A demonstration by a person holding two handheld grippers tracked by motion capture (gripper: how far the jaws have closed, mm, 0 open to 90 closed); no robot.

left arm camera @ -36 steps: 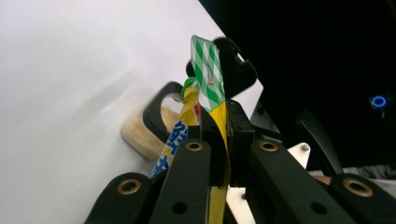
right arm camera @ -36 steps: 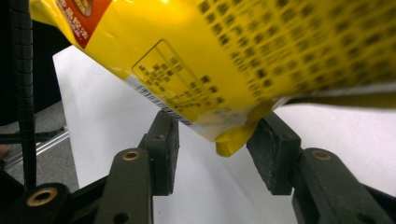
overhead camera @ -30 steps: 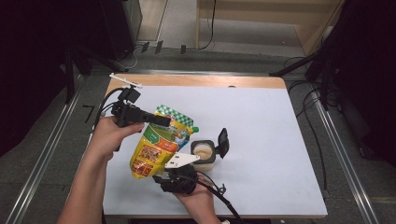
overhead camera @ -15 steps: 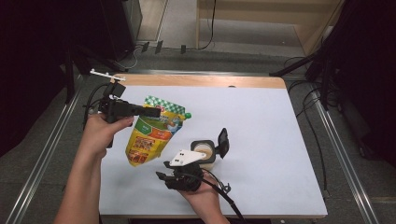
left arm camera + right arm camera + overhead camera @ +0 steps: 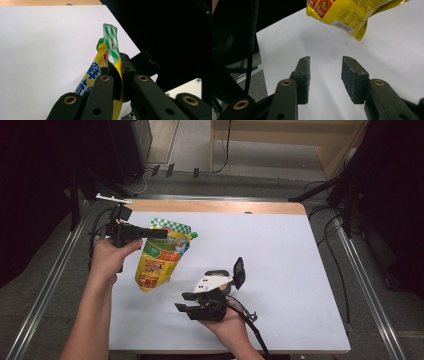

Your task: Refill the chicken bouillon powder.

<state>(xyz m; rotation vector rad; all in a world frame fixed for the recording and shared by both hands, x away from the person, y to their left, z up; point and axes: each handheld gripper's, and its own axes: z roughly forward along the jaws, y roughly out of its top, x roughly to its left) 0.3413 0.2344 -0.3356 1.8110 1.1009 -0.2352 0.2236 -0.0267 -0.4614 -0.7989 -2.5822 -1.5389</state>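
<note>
A yellow snack pouch [image 5: 159, 256] with a green checked top hangs tilted over the left of the white table [image 5: 290, 255]. My left gripper [image 5: 162, 234] is shut on its top edge, jaws pointing right. In the left gripper view the pouch [image 5: 93, 75] and its green cap [image 5: 100, 42] stick up between the closed jaws of the left gripper [image 5: 117, 67]. My right gripper [image 5: 181, 302] is near the front edge, jaws pointing left. Its jaws have just been closing, and the right gripper [image 5: 325, 72] stands open with nothing between them. The pouch's lower corner [image 5: 352, 17] hangs ahead of them.
A small round item with an upright black flap [image 5: 240, 271] sits just behind the right gripper. A wooden strip [image 5: 225, 207] runs along the table's far edge. Cables [image 5: 100, 227] trail off the left side, and metal rails flank the table.
The left gripper has carried the pouch left and away from the right gripper. The right gripper has lifted slightly and its jaws stand a little narrower.
</note>
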